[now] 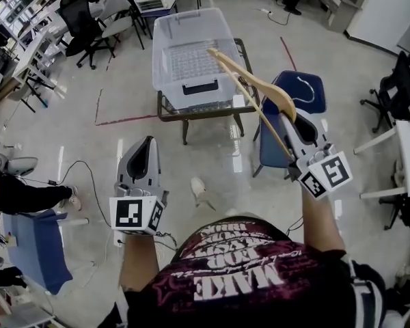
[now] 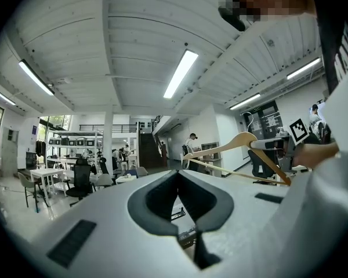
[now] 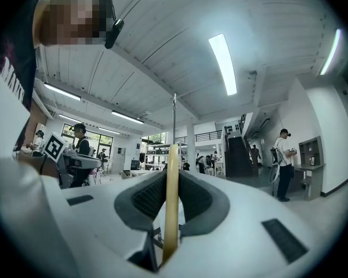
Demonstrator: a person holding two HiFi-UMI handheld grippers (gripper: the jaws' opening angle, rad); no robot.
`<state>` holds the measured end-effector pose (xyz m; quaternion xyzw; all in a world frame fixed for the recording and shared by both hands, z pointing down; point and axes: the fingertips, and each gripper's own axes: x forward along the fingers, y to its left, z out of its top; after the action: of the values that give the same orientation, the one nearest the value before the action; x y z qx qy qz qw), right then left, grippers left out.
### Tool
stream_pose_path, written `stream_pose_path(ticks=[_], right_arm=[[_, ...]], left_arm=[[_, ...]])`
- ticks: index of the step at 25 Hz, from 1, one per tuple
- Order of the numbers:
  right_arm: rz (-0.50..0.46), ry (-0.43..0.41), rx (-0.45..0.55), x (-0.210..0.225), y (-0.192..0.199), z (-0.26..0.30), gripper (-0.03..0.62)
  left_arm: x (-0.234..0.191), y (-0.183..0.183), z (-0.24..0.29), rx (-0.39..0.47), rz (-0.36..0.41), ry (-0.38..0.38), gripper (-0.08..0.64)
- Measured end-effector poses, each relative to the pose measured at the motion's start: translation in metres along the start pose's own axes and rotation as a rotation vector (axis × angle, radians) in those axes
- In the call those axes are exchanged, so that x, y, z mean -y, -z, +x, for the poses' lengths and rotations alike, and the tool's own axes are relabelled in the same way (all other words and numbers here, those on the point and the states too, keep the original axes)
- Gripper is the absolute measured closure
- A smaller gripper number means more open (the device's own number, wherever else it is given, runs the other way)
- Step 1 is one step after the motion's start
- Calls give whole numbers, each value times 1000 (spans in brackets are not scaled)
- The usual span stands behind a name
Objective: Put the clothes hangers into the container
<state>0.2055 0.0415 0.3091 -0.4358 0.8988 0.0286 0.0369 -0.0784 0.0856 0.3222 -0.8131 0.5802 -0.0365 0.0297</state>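
A clear plastic container (image 1: 171, 29) stands on a small dark table (image 1: 244, 101) ahead of me. My right gripper (image 1: 292, 118) is shut on a wooden clothes hanger (image 1: 249, 80), which slants up and left so that its far end shows over the container's right side. In the right gripper view the hanger (image 3: 171, 201) stands upright, pinched between the jaws of the right gripper (image 3: 171, 175), with its metal hook (image 3: 174, 114) rising above. My left gripper (image 1: 149, 142) hangs lower at the left, over the floor. Its jaws meet at the tip (image 2: 178, 174) with nothing between them. The hanger (image 2: 232, 146) also shows at the right of the left gripper view.
A blue chair (image 1: 311, 91) stands under and beside my right gripper, right of the table. Black office chairs (image 1: 82, 19) and desks fill the far left. A blue cloth (image 1: 37, 248) and cables (image 1: 82, 176) lie on the floor at the left, near a seated person (image 1: 20, 193).
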Motion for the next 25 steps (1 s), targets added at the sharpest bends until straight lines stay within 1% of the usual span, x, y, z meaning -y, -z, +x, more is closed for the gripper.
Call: stream_pose_path(ticks=[8, 12, 18, 21, 25], right_arm=[[-8, 5, -5, 8, 2, 33, 530], [-7, 22, -13, 16, 7, 57, 530], [1, 33, -13, 35, 8, 95, 530], [20, 13, -24, 35, 17, 121, 529], [66, 1, -46, 39, 28, 142, 529]], left_arm=[[-18, 2, 34, 5, -1, 34, 554], [-39, 10, 58, -9, 18, 34, 554], [-65, 7, 98, 2, 21, 35, 554], [-82, 19, 114, -24, 26, 28, 554], [-98, 35, 129, -57, 3, 21, 554]])
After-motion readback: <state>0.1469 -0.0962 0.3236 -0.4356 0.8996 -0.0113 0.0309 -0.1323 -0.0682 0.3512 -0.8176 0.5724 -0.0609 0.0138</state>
